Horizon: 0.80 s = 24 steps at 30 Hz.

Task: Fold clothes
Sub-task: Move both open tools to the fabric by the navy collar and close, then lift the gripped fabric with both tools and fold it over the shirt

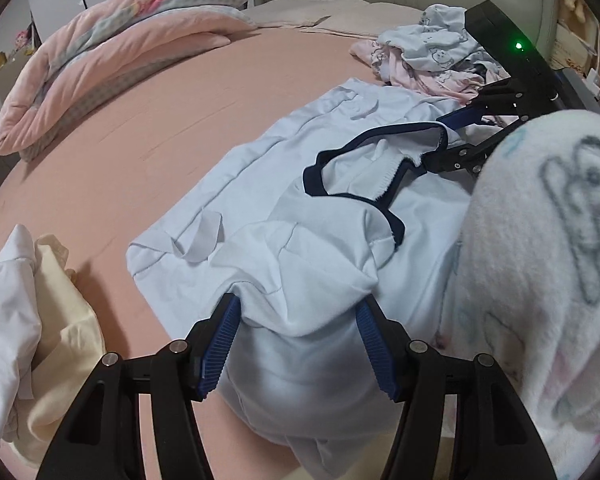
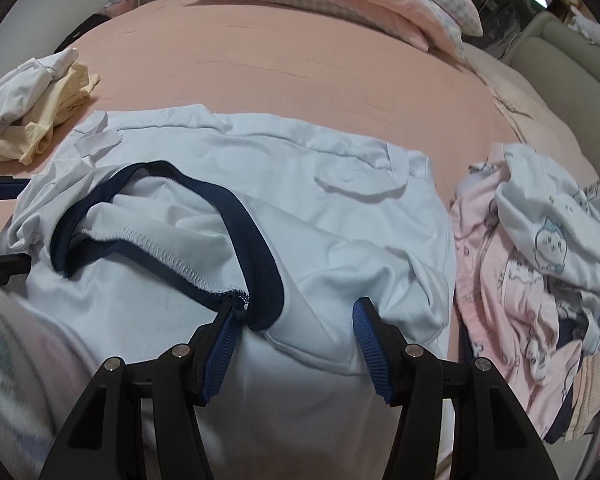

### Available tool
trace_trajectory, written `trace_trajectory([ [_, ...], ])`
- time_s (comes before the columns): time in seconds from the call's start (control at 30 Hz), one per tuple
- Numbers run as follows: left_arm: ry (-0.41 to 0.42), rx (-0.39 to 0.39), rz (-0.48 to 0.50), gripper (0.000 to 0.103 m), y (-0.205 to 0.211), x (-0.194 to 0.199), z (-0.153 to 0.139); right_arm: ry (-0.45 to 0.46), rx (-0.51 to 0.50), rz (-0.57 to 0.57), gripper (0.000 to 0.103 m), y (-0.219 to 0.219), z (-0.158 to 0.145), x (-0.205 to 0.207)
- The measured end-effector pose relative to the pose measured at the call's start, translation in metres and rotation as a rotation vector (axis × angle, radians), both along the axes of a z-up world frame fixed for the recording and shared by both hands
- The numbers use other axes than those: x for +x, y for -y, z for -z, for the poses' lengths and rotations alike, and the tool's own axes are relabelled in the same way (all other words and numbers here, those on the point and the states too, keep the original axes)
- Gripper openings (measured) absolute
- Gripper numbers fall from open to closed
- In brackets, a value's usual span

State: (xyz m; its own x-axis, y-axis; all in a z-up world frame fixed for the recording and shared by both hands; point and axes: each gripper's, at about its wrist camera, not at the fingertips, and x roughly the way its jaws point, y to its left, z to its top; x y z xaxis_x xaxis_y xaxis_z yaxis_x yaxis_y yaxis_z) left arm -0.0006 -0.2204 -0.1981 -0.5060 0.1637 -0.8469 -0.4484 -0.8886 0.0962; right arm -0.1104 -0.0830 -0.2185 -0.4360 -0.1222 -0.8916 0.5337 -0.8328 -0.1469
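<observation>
Left gripper (image 1: 296,340) has its ribbed blue pads (image 1: 220,344) spread wide, with a soft bunched hump of the pale blue shirt (image 1: 260,184) sitting between them. The cloth touches both pads but the jaws are clearly apart, not pinching. Right gripper (image 2: 296,336) is the same deal: blue ridged pads wide apart, the left pad right up against the navy ribbed collar (image 2: 256,240) where the overlock stitching shows, the shirt's smooth cotton puffing up in the gap.

The shirt itself is spread over the near half of the bed (image 1: 140,112), thin jersey-looking fabric, crumpled around the neck opening and flatter further out. There's a little flat white label strip (image 1: 200,240) curled up near one edge, and what looks like a rounded flap (image 2: 360,184) on the far side in the right wrist view.

The bed has a smooth salmon-pink sheet with a few faint creases. To one side of the shirt sits a small stack of folded clothes (image 2: 32,108), white on top of cream yellow. On the other side is a messy heap of pajamas (image 2: 540,248), pink and white with little cartoon animal prints. Further back is a thick puffy pink quilt (image 1: 100,64), folded in soft rolls. A fuzzy fleece sleeve (image 1: 540,264) with a cartoon outline crowds the left wrist view.
</observation>
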Motion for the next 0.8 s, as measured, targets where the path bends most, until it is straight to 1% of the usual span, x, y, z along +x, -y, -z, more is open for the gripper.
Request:
trace_trajectory([
  [0.1,0.002,-0.007,-0.016,0.058,-0.003,-0.006,0.003,-0.021,0.008,-0.005,0.057,0.003,0.0,-0.001],
  [0.33,0.011,-0.023,-0.032,0.058,-0.007,-0.019,0.008,-0.03,0.005,-0.006,0.057,0.004,0.002,-0.001],
  [0.43,0.011,-0.023,-0.059,0.058,-0.007,-0.024,0.01,-0.034,-0.002,0.0,0.057,0.001,0.001,0.0],
  [0.47,0.015,-0.02,-0.076,0.057,-0.007,-0.026,0.01,-0.039,-0.002,0.003,0.057,0.001,0.0,0.0],
  [0.5,0.018,-0.011,-0.094,0.053,-0.006,-0.027,0.01,-0.044,-0.002,0.006,0.056,0.001,-0.001,0.0],
  [0.53,0.022,-0.003,-0.112,0.049,-0.005,-0.029,0.01,-0.042,-0.004,0.01,0.048,0.002,-0.001,0.0],
  [0.57,0.026,0.006,-0.129,0.042,-0.005,-0.03,0.01,-0.04,-0.006,0.014,0.041,0.003,-0.002,0.0],
  [0.6,0.032,0.016,-0.15,0.036,-0.003,-0.032,0.009,-0.037,-0.008,0.018,0.039,0.003,-0.003,0.0],
  [0.63,0.041,0.028,-0.177,0.03,-0.001,-0.034,0.009,-0.035,-0.011,0.022,0.032,0.004,-0.003,0.0],
  [0.67,0.05,0.041,-0.2,0.028,0.002,-0.036,0.008,-0.03,-0.021,0.03,0.027,0.003,-0.004,-0.001],
  [0.73,0.06,0.065,-0.229,0.022,0.007,-0.039,0.007,-0.025,-0.039,0.042,0.023,0.001,-0.006,-0.003],
  [0.8,0.076,0.092,-0.253,0.02,0.012,-0.042,0.007,-0.017,-0.063,0.05,0.02,-0.002,-0.008,-0.005],
])
